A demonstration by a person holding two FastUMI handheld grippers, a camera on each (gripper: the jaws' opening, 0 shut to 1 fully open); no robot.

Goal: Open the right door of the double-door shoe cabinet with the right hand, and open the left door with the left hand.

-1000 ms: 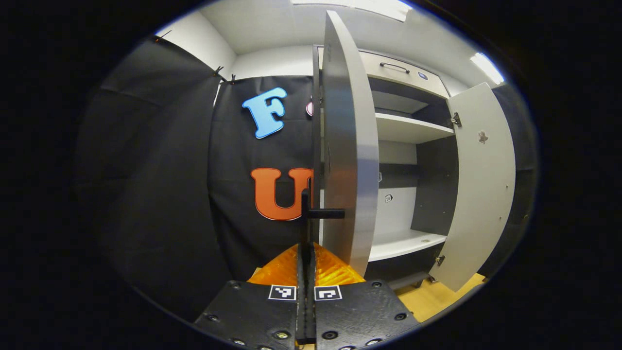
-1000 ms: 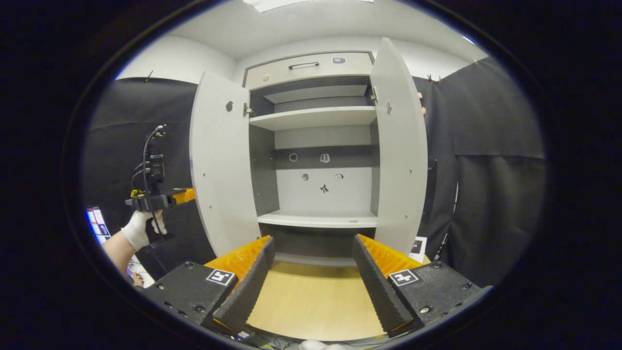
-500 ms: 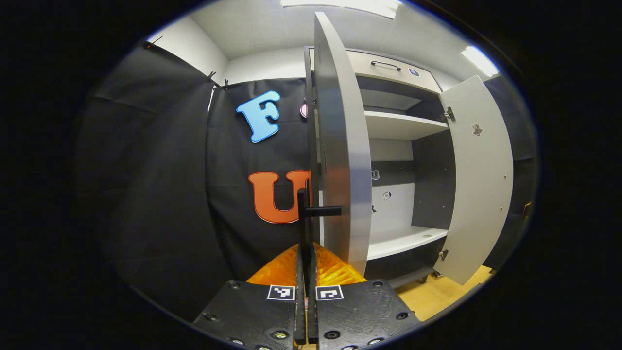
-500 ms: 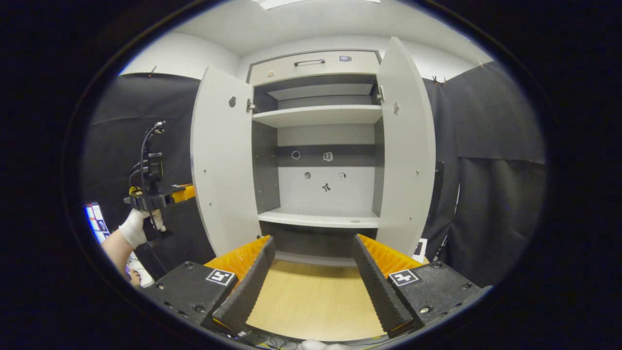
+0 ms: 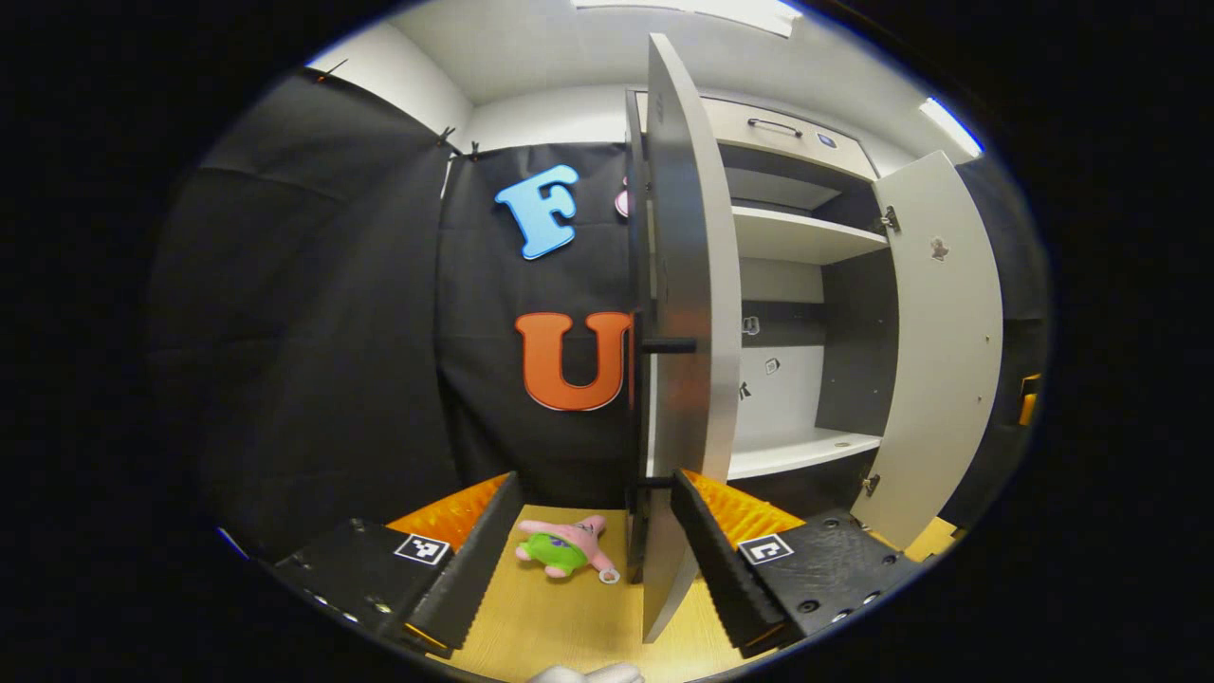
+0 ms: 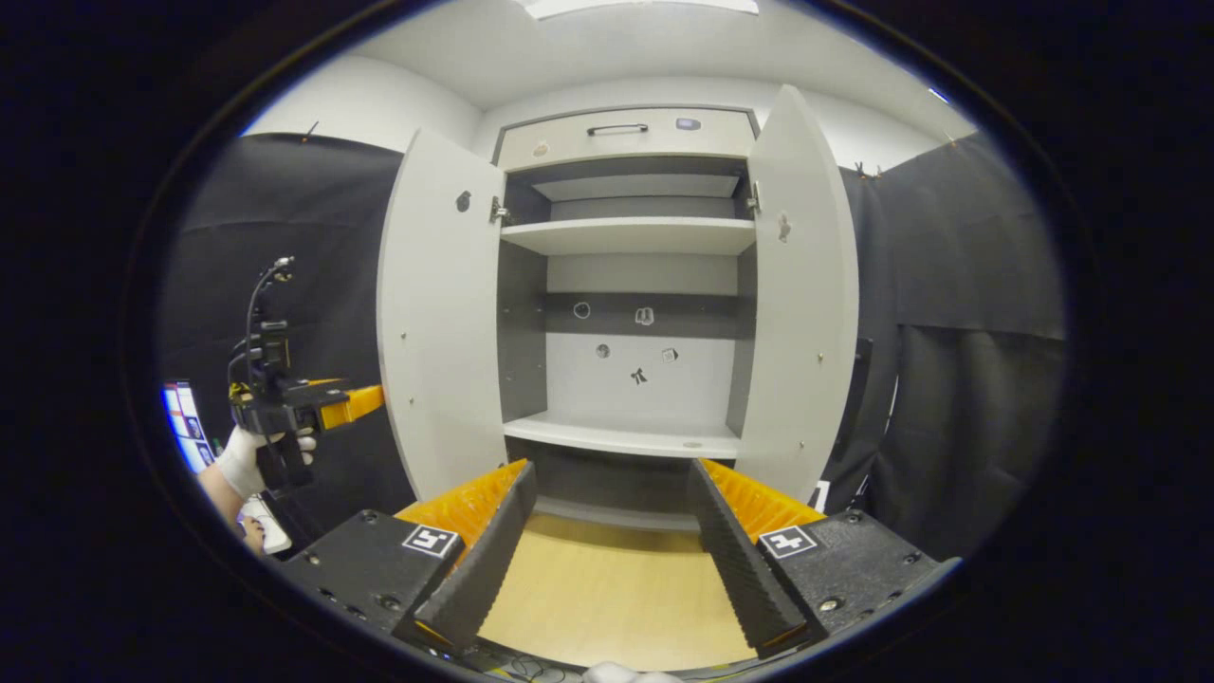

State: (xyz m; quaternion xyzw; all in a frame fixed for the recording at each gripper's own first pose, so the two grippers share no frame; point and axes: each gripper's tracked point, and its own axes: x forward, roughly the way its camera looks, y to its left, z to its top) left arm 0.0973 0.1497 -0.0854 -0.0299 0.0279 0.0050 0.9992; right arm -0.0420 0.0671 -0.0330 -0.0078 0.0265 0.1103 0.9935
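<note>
The shoe cabinet [image 6: 626,285] stands with both doors swung out. In the right gripper view the left door [image 6: 436,313] and right door [image 6: 801,294] flank bare shelves, and my right gripper [image 6: 612,531] is open in front of them, holding nothing. In the left gripper view the left door [image 5: 688,332] is edge-on, with its black bar handle [image 5: 637,408] just beyond my fingertips. My left gripper [image 5: 588,531] is open and clear of the handle. A gloved hand [image 6: 242,460] holds the left gripper [image 6: 365,400] beside the left door's outer face. The right door [image 5: 939,351] is wide open.
A pink and green plush toy [image 5: 564,548] lies on the wooden floor [image 5: 560,617] by the foot of the left door. A shut drawer [image 6: 626,138] tops the cabinet. Black cloth walls close in on both sides.
My left gripper was shut on the left door's handle; it has opened, let go and drawn back, which brought the plush toy into sight. My right gripper has barely moved.
</note>
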